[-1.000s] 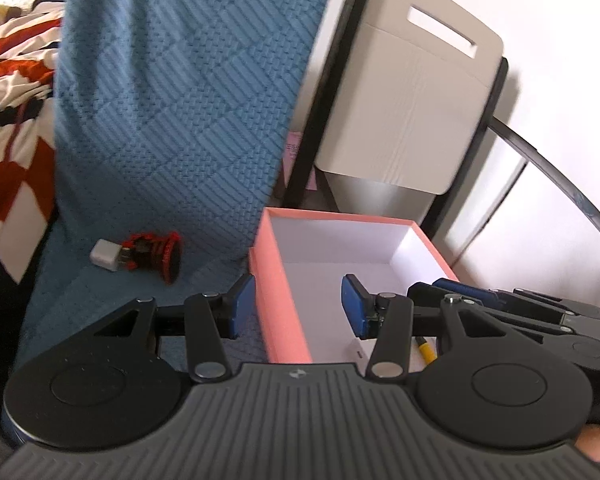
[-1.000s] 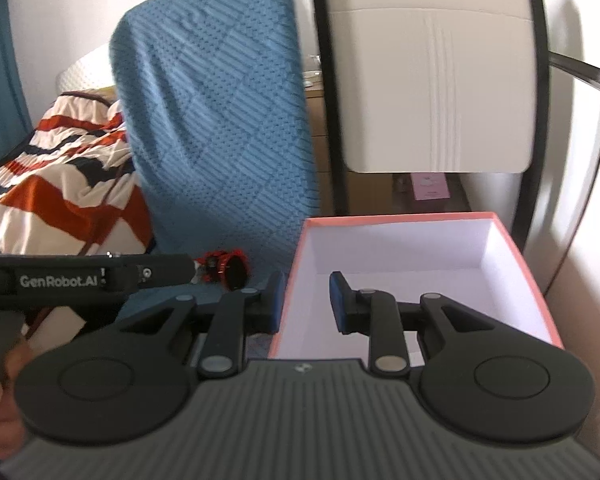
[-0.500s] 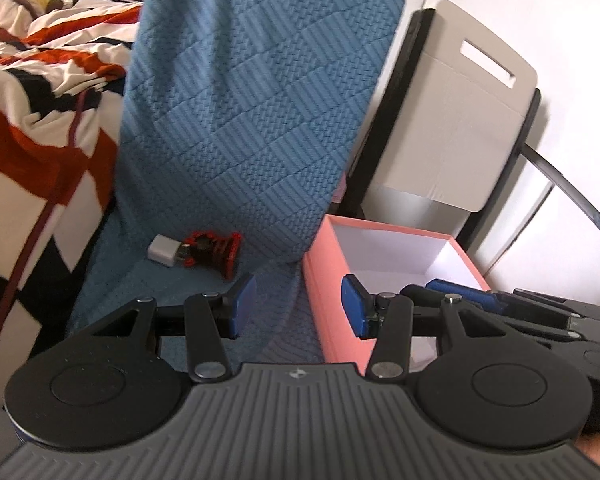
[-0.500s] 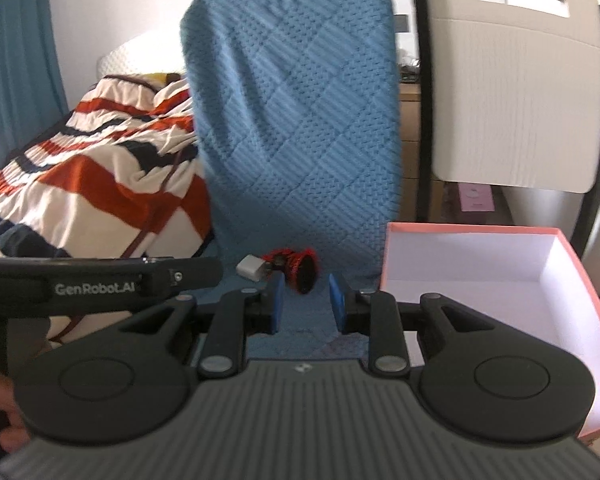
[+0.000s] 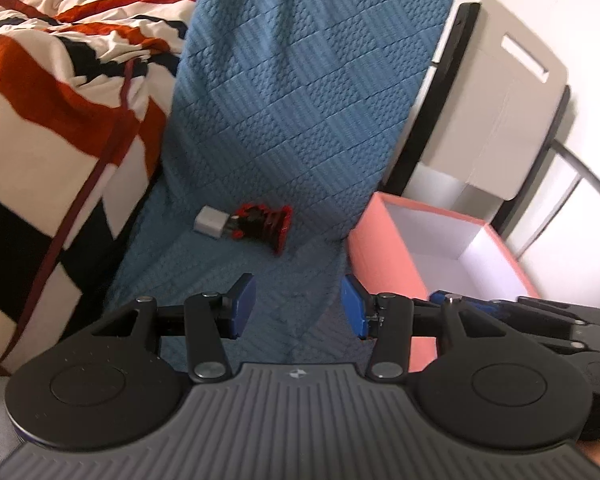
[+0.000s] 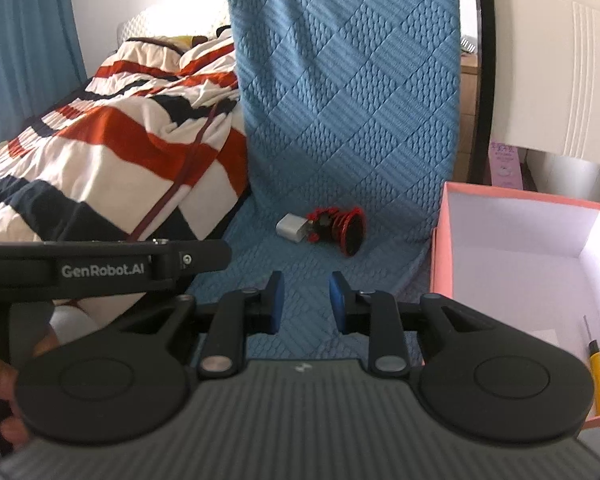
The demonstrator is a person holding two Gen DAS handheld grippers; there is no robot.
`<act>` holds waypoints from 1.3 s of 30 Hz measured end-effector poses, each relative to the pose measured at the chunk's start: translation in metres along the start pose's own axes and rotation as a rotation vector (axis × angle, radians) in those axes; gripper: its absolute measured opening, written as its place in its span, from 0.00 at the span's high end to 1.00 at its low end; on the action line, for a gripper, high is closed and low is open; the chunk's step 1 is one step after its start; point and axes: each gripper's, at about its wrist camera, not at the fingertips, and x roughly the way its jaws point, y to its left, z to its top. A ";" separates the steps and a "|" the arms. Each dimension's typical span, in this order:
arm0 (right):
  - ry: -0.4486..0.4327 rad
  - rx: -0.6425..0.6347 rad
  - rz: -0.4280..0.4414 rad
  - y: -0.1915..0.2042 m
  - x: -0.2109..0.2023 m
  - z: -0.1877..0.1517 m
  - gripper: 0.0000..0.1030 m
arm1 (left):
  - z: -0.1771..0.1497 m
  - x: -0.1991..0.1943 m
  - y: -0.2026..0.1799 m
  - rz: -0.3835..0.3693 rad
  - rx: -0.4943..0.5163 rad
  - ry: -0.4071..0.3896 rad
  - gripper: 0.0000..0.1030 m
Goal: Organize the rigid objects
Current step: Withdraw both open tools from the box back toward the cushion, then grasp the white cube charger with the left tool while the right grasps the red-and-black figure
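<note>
My left gripper (image 5: 297,306) hangs over the near part of a blue quilted chair cover (image 5: 300,92), its blue pads apart with nothing but the fabric showing between them. My right gripper (image 6: 306,300) sits just to its right, its pads apart too but by a narrower gap, and empty as well. Ahead of both, far back on the seat where it meets the backrest, lie the two loose pieces: a small white plug adapter (image 5: 209,221) on the left and, touching its right end, a red and black round part (image 5: 265,226) lying tipped on its side. From the right wrist view the same pair shows up, the white plug adapter (image 6: 293,227) beside the red and black round part (image 6: 340,228), well beyond my pads. To the right of the seat stands the open pink box (image 6: 440,248), white inside, its near left corner close to my right pad. A yellow-handled tool (image 6: 598,376) lies against the near right wall inside that box. Off to the left a striped red, white and dark bedspread (image 6: 111,148) is heaped up against the chair. Behind the box, far right, stands a cream chair back (image 5: 496,116) with a slot near its top.
</note>
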 end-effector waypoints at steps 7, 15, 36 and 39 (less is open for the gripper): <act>0.032 -0.003 -0.001 -0.002 0.019 -0.006 0.72 | 0.000 0.030 0.026 0.011 -0.033 0.032 0.48; 0.071 -0.094 -0.015 -0.007 0.061 0.001 0.72 | 0.012 0.085 0.055 0.060 -0.018 0.077 0.38; 0.140 -0.547 -0.023 0.000 0.211 0.049 0.53 | 0.075 0.252 0.127 0.038 -0.056 0.207 0.38; 0.151 -0.637 -0.029 0.004 0.235 0.051 0.36 | 0.077 0.272 0.130 0.045 -0.043 0.233 0.38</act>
